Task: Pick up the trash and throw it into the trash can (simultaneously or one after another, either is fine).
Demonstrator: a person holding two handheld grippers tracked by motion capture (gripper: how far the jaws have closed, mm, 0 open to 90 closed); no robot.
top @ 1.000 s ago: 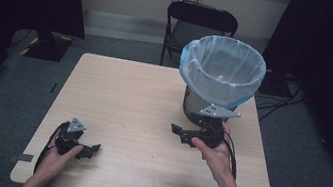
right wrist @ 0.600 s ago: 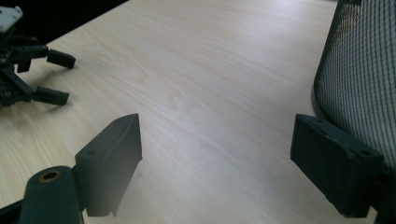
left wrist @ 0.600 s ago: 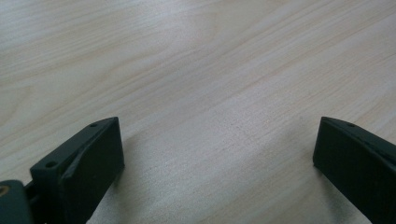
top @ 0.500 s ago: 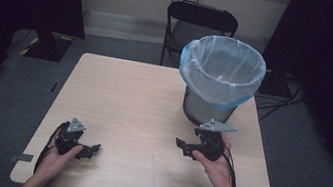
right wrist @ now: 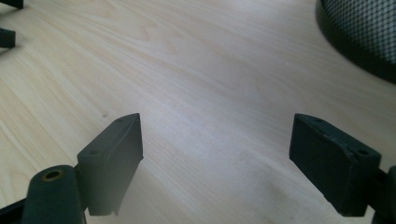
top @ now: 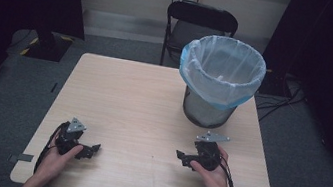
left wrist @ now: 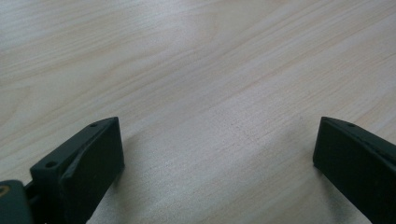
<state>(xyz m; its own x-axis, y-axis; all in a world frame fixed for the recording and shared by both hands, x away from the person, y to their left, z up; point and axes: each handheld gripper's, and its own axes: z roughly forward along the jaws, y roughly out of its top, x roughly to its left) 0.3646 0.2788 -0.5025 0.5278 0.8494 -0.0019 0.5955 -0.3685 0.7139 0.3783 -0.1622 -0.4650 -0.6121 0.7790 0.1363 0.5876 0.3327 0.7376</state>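
Note:
My left gripper (top: 90, 150) rests on the wooden table (top: 132, 103) near its front left, held by a hand, with its jaws toward the right. In the left gripper view the left gripper (left wrist: 215, 163) is open with bare wood between its jaws. My right gripper (top: 180, 157) lies at the front right, in front of the bin, with its jaws toward the left. It is open too, and the right gripper view has the right gripper (right wrist: 215, 158) over bare tabletop. A wire-mesh bin (top: 219, 81) with a pale blue liner stands at the back right of the table.
The bin's dark base (right wrist: 364, 32) is close, up and to the right, in the right gripper view. A black folding chair (top: 200, 25) stands behind the table. Dark curtains flank the room, and cables lie on the floor at the right.
My right gripper has drawn back from the bin toward the table's front edge and come down onto the table. The left gripper has stayed put.

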